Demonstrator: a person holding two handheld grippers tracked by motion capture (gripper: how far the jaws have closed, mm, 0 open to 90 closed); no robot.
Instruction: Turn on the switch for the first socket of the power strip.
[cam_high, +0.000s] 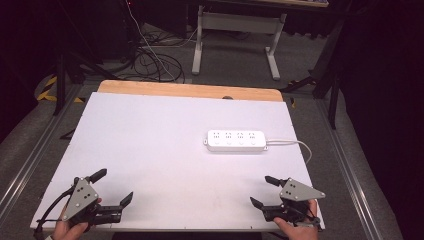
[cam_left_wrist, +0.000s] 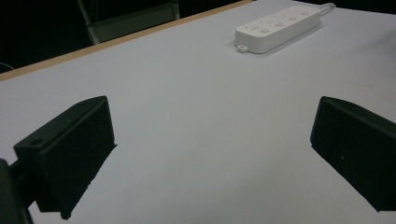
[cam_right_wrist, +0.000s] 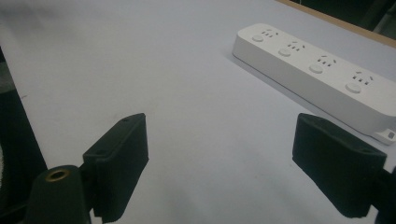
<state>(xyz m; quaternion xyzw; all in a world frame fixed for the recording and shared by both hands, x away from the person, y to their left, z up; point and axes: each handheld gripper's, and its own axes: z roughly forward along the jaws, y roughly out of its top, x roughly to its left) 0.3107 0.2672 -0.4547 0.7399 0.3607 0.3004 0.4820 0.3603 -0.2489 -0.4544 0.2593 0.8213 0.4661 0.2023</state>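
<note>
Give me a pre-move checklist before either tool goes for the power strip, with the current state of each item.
1. Left tool open and holding nothing: ok, its jaws stand wide apart.
2. Right tool open and holding nothing: ok, jaws apart, nothing between them.
3. Power strip lying flat, sockets up, on the white table: ok.
4. Path from each tool to the strip free of other things: ok, bare table surface lies between.
5. Sockets free of plugs: ok, all four look unoccupied in the right gripper view.
6. Strip's cable plugged in or live: cannot tell, it runs off the table's right edge.
</note>
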